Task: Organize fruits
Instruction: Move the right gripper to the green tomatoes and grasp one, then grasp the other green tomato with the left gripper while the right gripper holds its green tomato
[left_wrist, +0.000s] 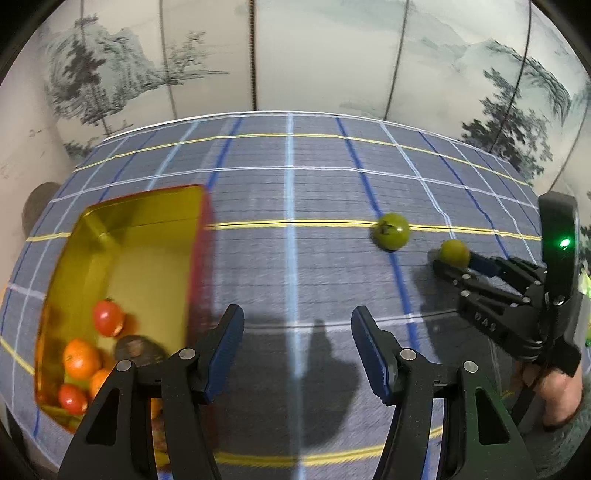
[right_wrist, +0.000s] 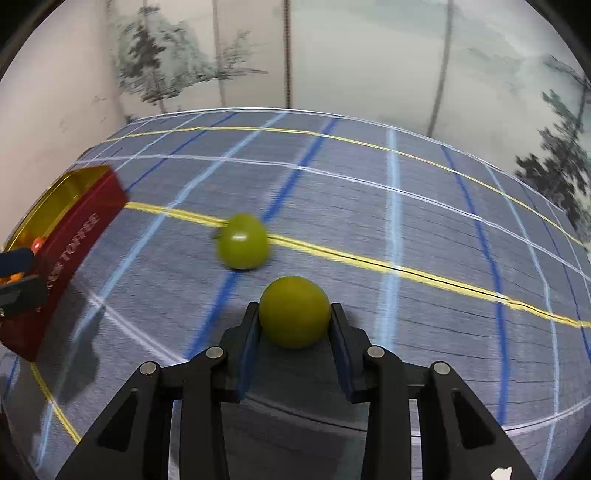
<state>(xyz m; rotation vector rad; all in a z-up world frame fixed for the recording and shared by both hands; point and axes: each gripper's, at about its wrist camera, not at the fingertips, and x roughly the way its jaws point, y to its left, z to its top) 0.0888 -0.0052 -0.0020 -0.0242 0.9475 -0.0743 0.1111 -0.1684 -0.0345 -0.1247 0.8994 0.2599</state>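
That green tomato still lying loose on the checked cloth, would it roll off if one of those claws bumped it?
Probably: the round green tomato with a dark stem looks smooth and sits free on the flat blue checked tablecloth, so a nudge would likely roll it. Its glossy skin may slip between jaws. It seems firm, not floppy.

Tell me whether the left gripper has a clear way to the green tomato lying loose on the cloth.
Probably yes: the left gripper is open and empty, and only bare cloth lies between it and the green tomato.
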